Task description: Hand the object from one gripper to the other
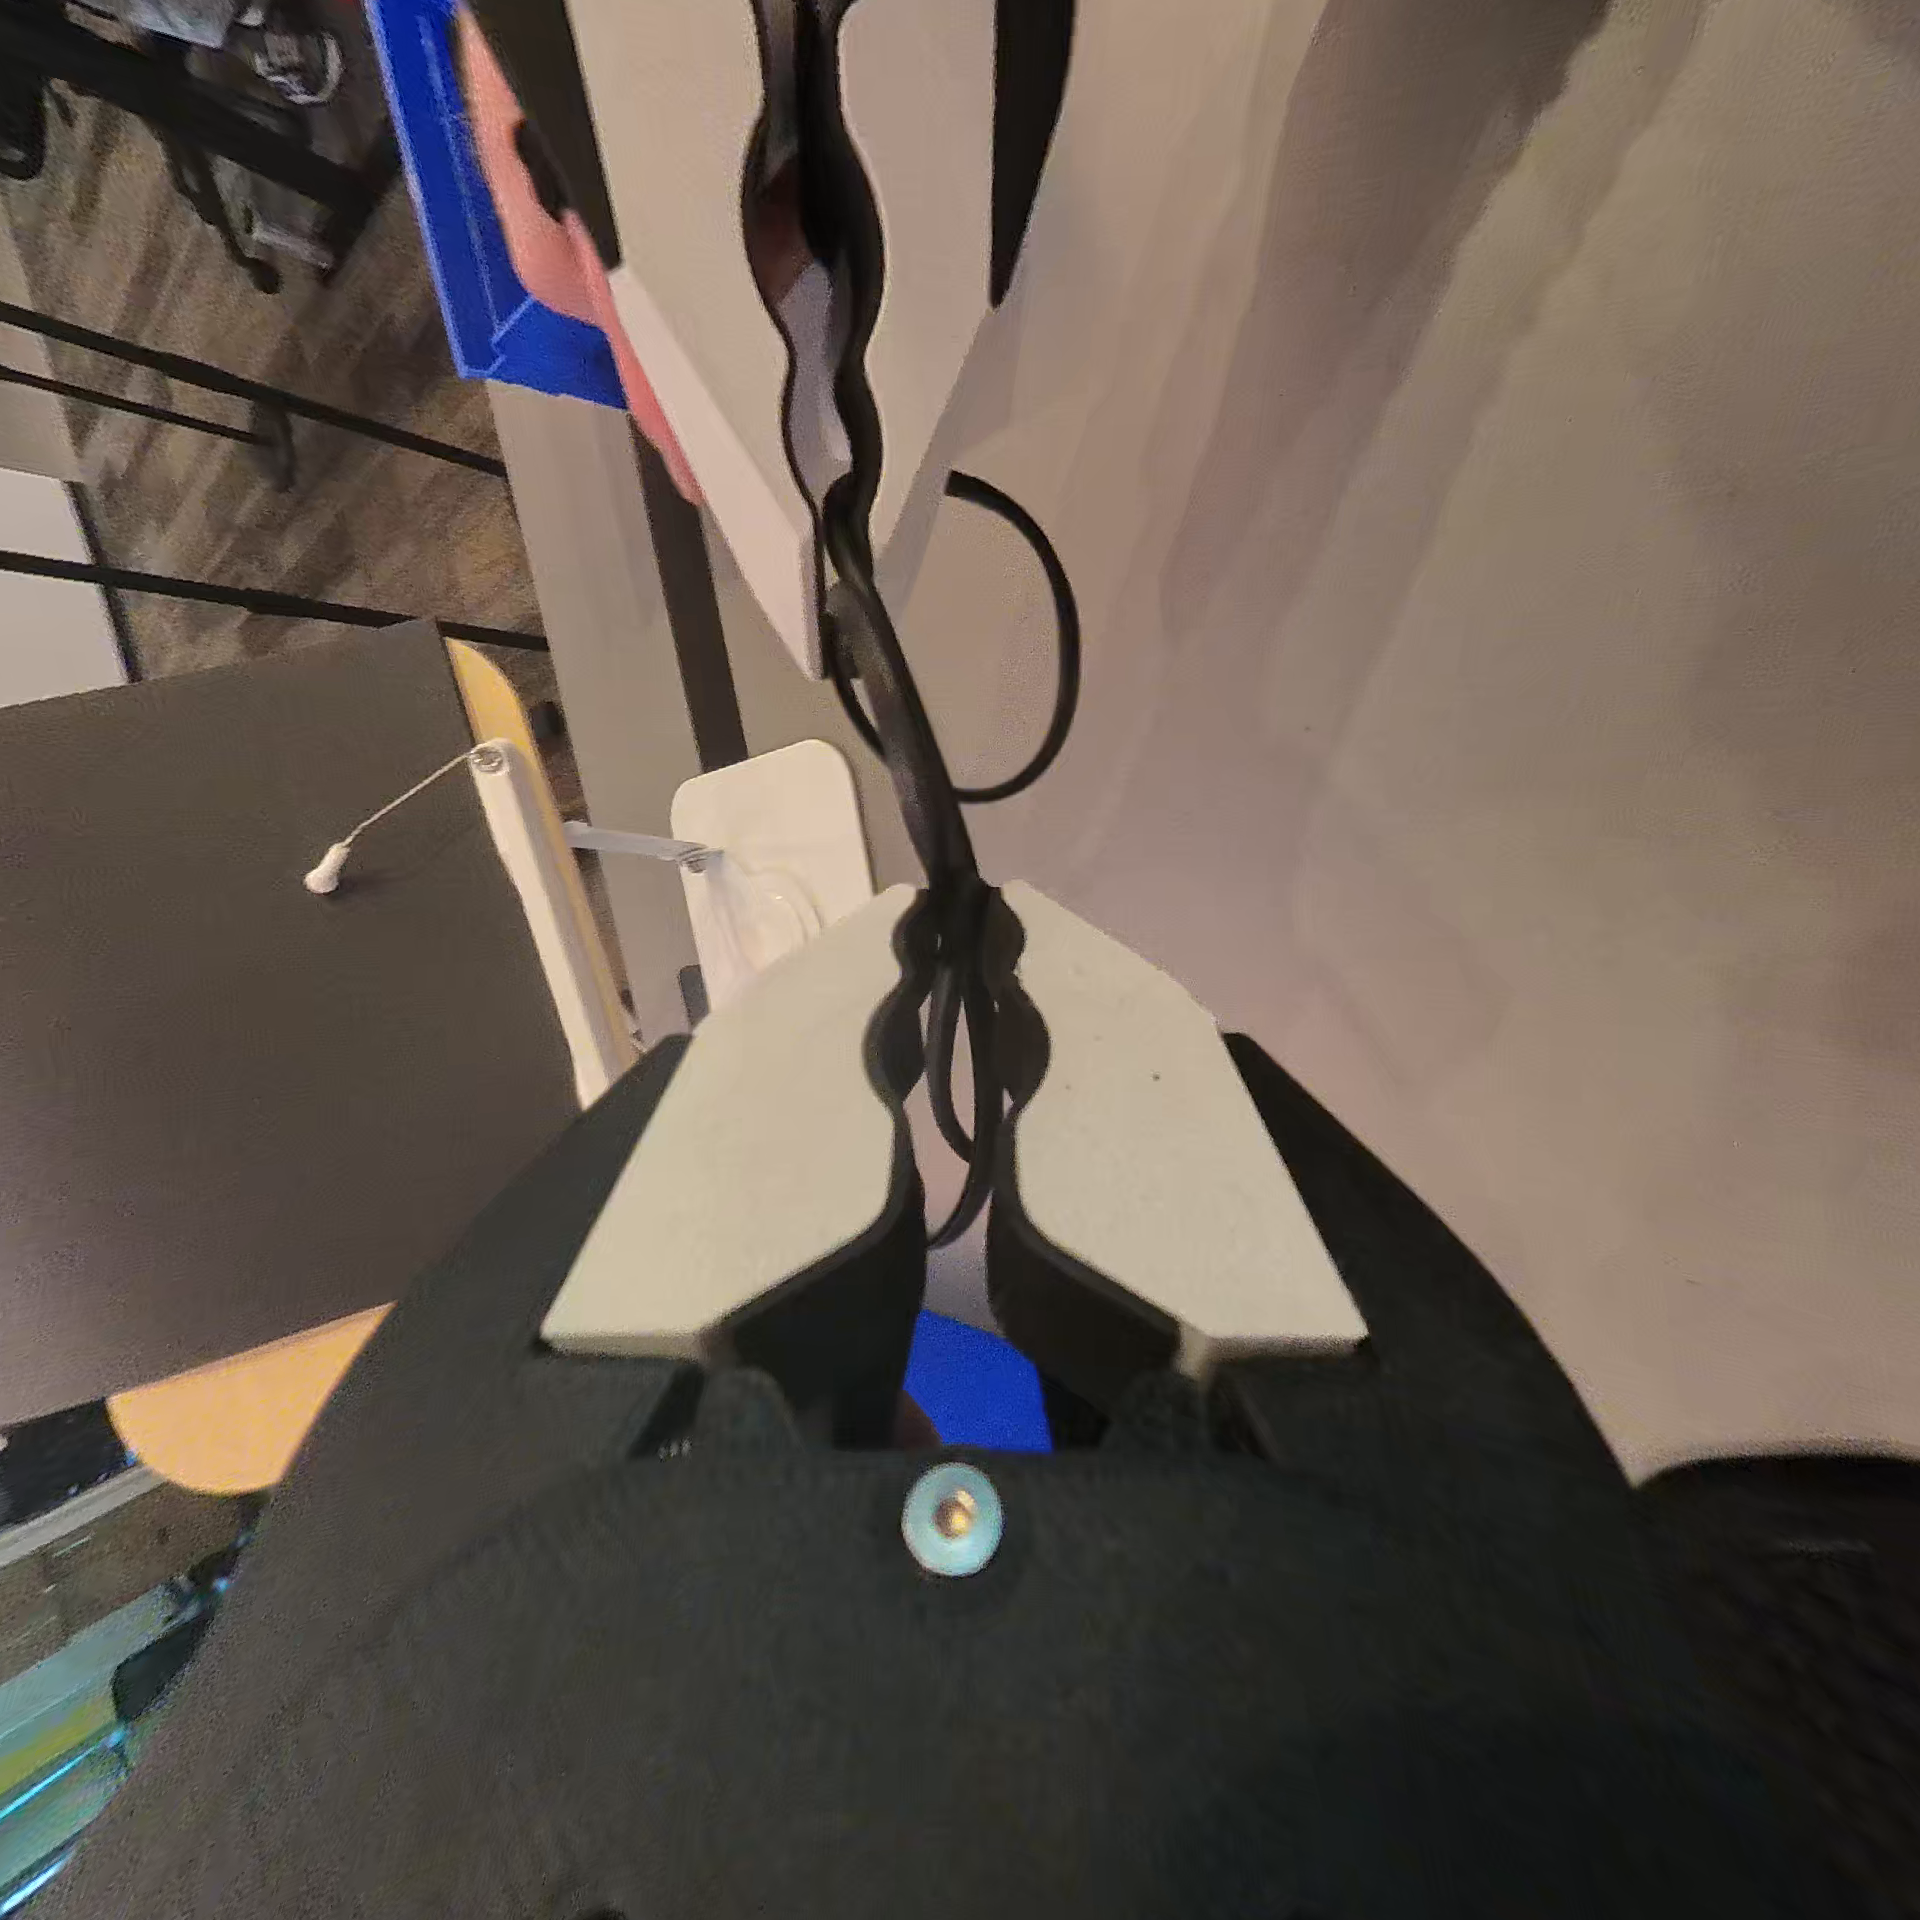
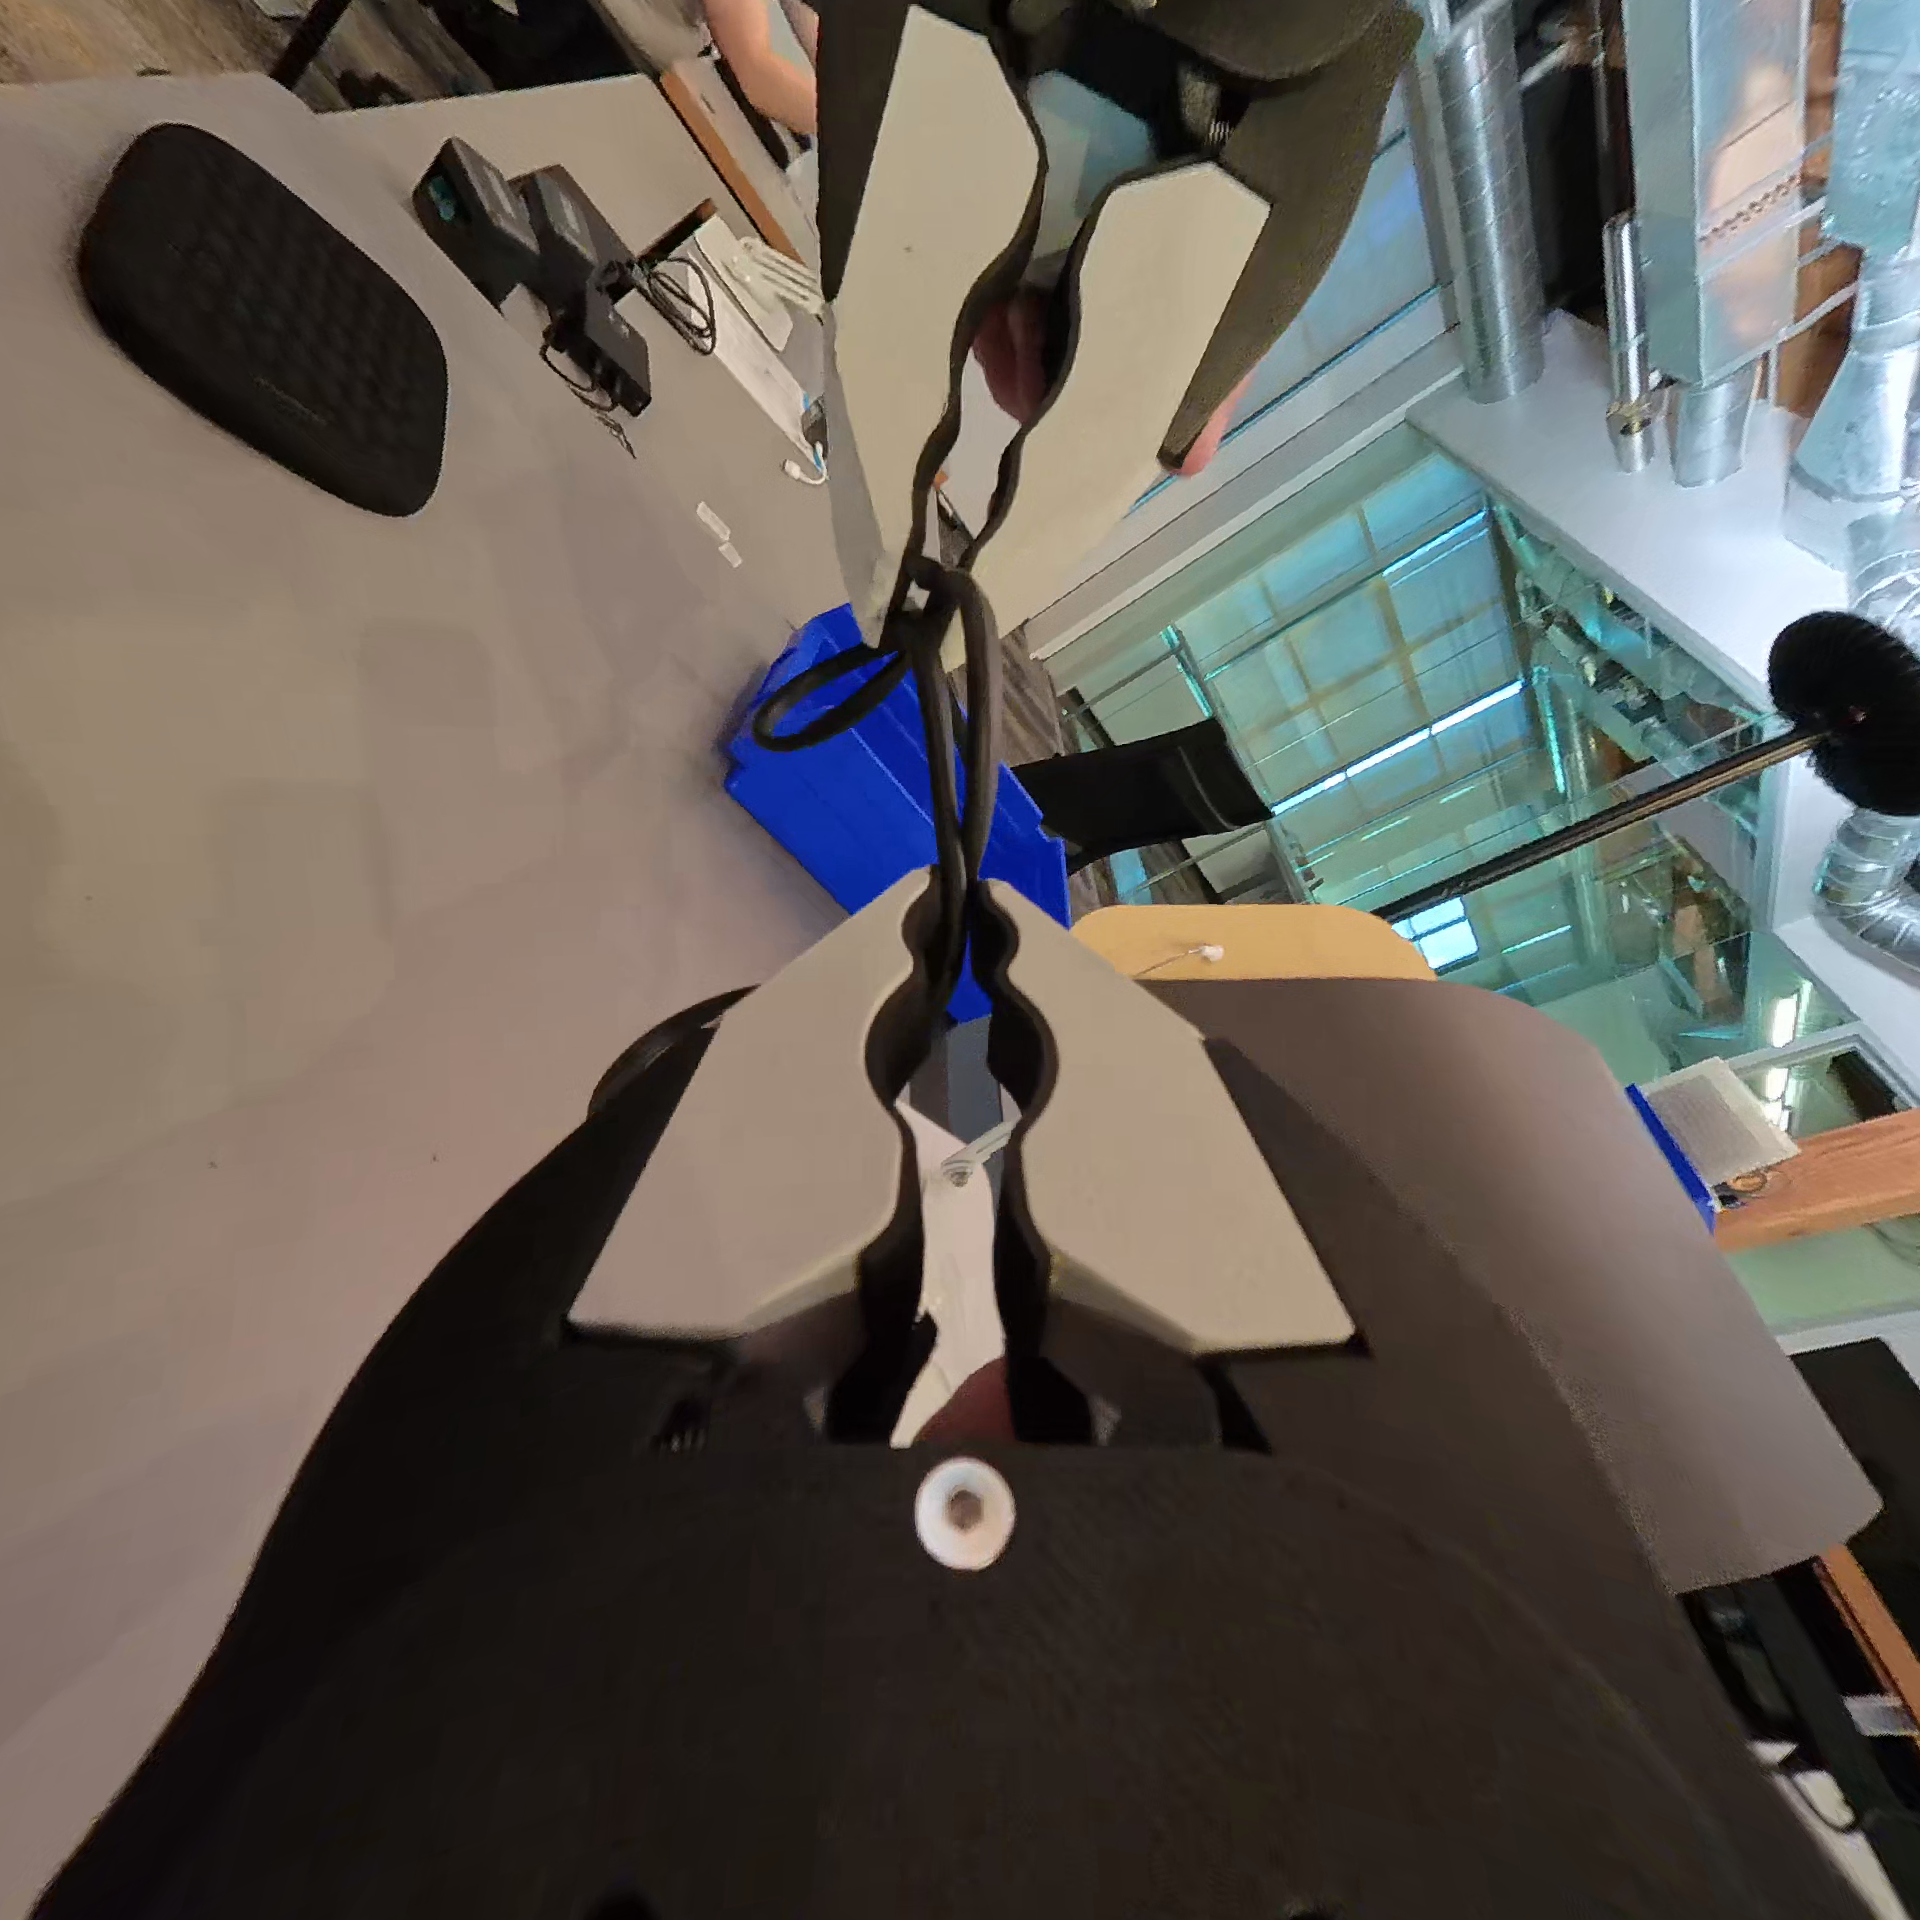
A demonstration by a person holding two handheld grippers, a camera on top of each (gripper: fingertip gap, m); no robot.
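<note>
Both 2 grippers pinch the black cable [image 1: 940, 748] mid-handoff: left gripper [image 1: 958, 914] and right gripper [image 2: 951, 914] clamped on opposite ends, so it can't drop.

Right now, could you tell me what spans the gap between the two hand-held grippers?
A looped black cable, pinched by both the right hand-held gripper and left hand-held gripper; both wrist views show it.

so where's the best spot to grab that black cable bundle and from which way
Grip the black cable bundle on its straight doubled run, not the loose side loop, coming end-on along the run. The strands lie together there and fit between the pads. Both ends are already pinched that way: the right gripper on one, the left gripper on the other, facing each other.
</note>
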